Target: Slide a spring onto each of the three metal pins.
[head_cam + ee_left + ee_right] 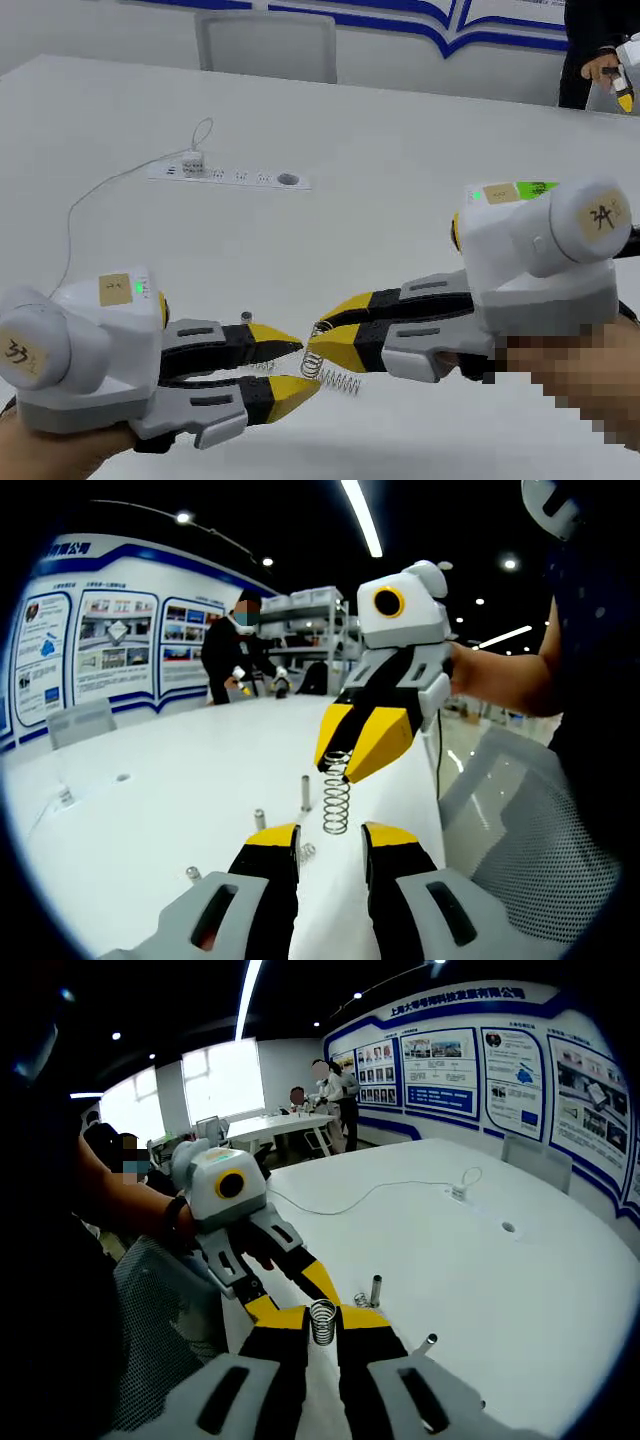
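One spring (pixel 337 802), its top coils inside the right tongs (pixel 337 770).

white table (pixel 400 180) | blue-framed display boards (pixel 470 1055) | dark ceiling (pixel 290 525), strip lights (pixel 362 518) | bright window (pixel 222 1080) behind

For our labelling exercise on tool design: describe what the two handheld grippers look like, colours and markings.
The left gripper and right gripper match: white rounded housing, grey underside, black jaws ending in yellow tips. Each carries tan stickers with handwriting and a green mark on top.
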`<state>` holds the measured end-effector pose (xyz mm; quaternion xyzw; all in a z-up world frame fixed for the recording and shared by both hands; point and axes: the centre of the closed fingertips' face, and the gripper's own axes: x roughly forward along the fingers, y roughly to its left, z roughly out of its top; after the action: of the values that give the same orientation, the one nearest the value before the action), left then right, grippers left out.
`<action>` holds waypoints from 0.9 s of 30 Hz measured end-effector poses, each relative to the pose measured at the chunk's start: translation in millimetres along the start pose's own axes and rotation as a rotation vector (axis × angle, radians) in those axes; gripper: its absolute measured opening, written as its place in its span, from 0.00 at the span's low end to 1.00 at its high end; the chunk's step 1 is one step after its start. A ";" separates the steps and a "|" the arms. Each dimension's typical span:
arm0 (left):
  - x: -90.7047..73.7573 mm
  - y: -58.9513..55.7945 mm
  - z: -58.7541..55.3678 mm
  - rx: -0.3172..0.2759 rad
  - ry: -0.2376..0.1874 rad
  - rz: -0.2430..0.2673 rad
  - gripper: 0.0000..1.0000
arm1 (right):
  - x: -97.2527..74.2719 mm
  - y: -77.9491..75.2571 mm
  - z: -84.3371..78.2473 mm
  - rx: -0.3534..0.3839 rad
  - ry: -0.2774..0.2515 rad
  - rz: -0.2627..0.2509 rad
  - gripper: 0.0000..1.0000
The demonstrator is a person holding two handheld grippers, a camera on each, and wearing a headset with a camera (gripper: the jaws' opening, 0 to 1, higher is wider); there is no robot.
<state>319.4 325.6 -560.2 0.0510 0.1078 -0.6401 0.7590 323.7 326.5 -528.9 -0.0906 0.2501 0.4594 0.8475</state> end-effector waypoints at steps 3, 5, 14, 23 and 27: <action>-3.3 2.3 -2.0 -0.003 0.005 0.010 0.29 | -5.9 -6.5 -2.5 0.001 0.005 -0.019 0.11; -6.4 4.1 -3.4 -0.006 0.009 0.019 0.32 | -10.9 -12.3 -4.6 0.007 0.007 -0.035 0.11; -21.7 15.9 -9.4 -0.024 0.013 0.073 0.41 | -37.5 -39.5 -14.3 0.027 0.015 -0.128 0.11; -37.2 29.4 -15.8 -0.045 0.011 0.143 0.47 | -70.7 -77.6 -18.7 0.072 -0.002 -0.245 0.11; -44.6 33.8 -18.2 -0.054 0.012 0.167 0.48 | -76.6 -90.9 -23.0 0.074 0.008 -0.287 0.11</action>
<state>343.9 378.2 -569.7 0.0432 0.1248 -0.5709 0.8103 356.1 210.5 -516.7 -0.0961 0.2546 0.3237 0.9062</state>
